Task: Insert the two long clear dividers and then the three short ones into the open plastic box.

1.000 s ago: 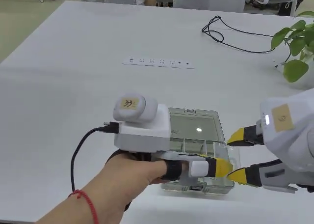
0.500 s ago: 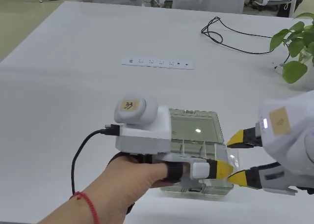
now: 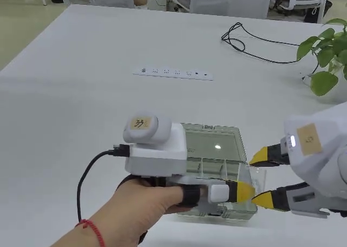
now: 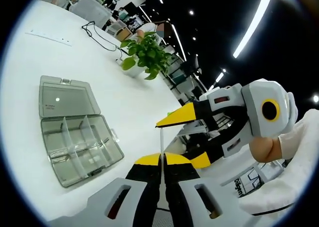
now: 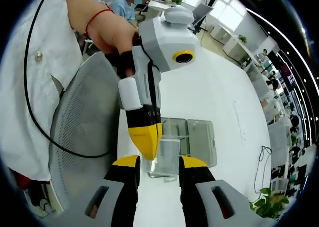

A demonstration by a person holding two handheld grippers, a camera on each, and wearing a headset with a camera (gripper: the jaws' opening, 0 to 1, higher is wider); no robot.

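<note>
Barely anything moved in the last second, mostly your head. Your left gripper (image 3: 245, 190) stays clamped on the clear divider (image 5: 167, 152) over the box's (image 3: 211, 141) near right corner. Your right gripper (image 5: 159, 162) is spread wide either side of the divider, contact unclear. So it's not slotted yet; probably a re-grip or handover. Can't tell if this piece is long or short, and the count of dividers already inside the box is hard to read.

Left gripper (image 4: 162, 160) gripped in a hand (image 3: 150, 202), jaws pinched on a clear divider (image 5: 167, 151), right gripper (image 3: 254, 181) facing it, jaws apart
</note>
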